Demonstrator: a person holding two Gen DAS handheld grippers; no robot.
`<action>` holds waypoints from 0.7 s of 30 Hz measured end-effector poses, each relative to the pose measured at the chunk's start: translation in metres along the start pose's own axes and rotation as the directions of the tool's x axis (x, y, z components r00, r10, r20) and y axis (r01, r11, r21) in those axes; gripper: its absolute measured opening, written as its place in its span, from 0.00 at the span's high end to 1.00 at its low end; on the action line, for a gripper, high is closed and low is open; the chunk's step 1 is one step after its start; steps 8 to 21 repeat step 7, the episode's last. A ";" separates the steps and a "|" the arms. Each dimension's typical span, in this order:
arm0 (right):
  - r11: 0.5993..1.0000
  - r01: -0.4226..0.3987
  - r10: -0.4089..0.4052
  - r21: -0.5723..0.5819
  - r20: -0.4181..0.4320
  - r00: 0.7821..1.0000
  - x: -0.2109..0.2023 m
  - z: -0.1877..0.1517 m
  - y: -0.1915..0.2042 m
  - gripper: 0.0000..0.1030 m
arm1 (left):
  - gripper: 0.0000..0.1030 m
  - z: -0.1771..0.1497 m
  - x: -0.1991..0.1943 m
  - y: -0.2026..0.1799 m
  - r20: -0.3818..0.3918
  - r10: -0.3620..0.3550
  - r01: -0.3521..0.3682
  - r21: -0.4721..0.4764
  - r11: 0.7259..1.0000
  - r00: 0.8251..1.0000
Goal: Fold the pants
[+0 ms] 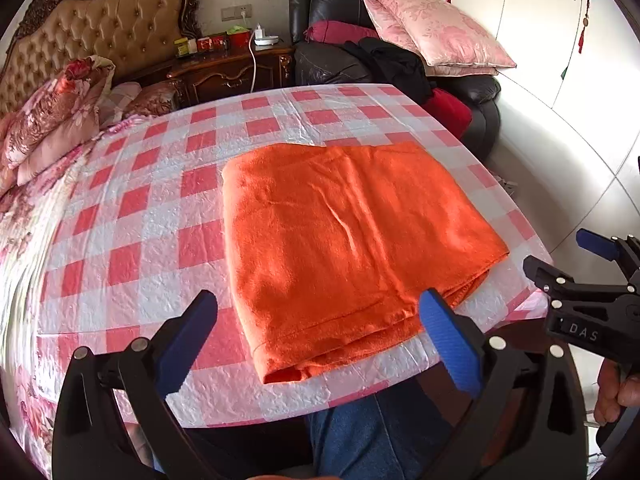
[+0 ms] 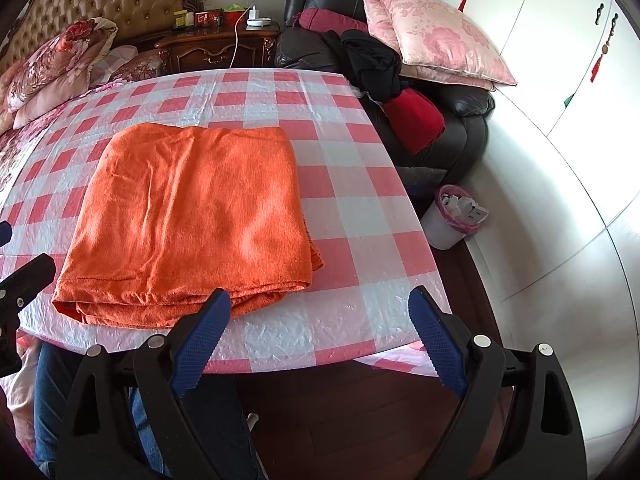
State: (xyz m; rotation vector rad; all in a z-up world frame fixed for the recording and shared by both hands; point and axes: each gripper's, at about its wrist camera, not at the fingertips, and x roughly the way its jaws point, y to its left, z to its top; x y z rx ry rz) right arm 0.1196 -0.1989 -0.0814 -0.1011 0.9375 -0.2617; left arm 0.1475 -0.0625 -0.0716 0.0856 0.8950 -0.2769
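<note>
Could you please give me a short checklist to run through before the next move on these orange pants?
1. Left gripper open and empty: ok.
2. Right gripper open and empty: ok.
3. Orange pants lie flat in a folded stack on the checked tablecloth: ok.
4. Stacked layers line up: not ok, lower layers stick out at the near right corner.
5. Pants fully on the table, clear of the edge: ok.
6. Whether another fold is needed: cannot tell, since waistband and legs are hidden inside the stack.
</note>
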 end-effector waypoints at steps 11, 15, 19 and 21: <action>1.000 -0.001 0.001 0.003 -0.004 1.000 0.005 -0.004 0.002 0.16 | 0.02 0.001 0.000 -0.002 -0.002 0.005 -0.005 0.008 1.000 1.000; 1.000 -0.001 0.001 0.003 -0.004 1.000 0.005 -0.004 0.002 0.16 | 0.02 0.001 0.000 -0.002 -0.002 0.005 -0.005 0.008 1.000 1.000; 1.000 -0.001 0.001 0.003 -0.004 1.000 0.005 -0.004 0.002 0.16 | 0.02 0.001 0.000 -0.002 -0.002 0.005 -0.005 0.008 1.000 1.000; 1.000 -0.001 0.001 0.003 -0.004 1.000 0.005 -0.004 0.002 0.16 | 0.02 0.001 0.000 -0.002 -0.002 0.005 -0.005 0.008 1.000 1.000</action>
